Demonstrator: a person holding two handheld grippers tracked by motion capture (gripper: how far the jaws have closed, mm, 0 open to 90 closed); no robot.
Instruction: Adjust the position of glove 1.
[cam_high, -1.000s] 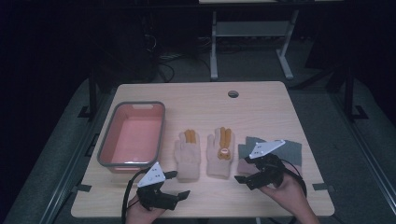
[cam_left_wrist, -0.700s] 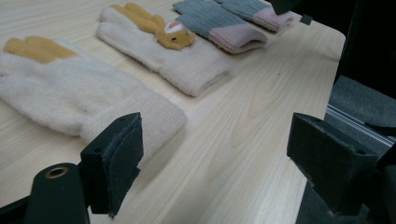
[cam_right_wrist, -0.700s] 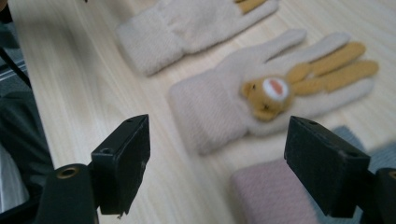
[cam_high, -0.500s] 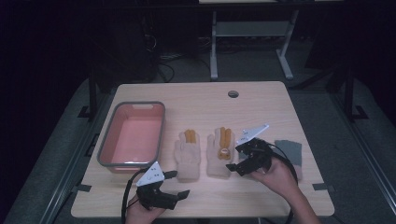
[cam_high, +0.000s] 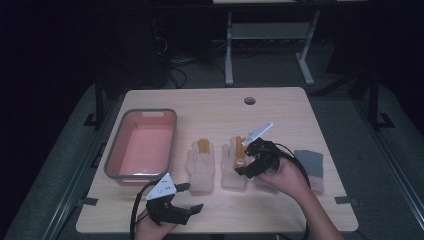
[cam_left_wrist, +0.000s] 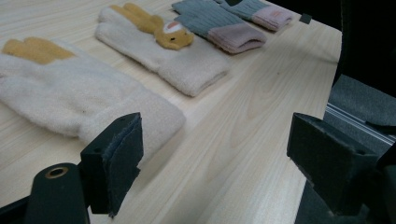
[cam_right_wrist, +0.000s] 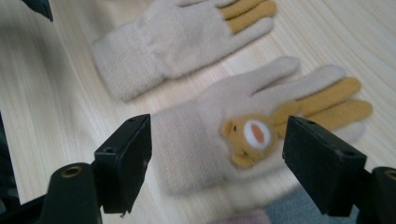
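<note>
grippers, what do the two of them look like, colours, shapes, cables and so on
Both are black, two-jawed handheld tools. The left gripper and the right gripper each carry a pale grey three-cornered plate on top, and a black cable trails from each. In the gripper views the jaws are blocky black slabs, with a brass-coloured ring showing at the base. No sleeves show on the forearms.

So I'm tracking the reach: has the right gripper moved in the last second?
Yes. The right gripper has moved left, off the grey glove it was over, and now hangs open above the cream bear glove.
</note>
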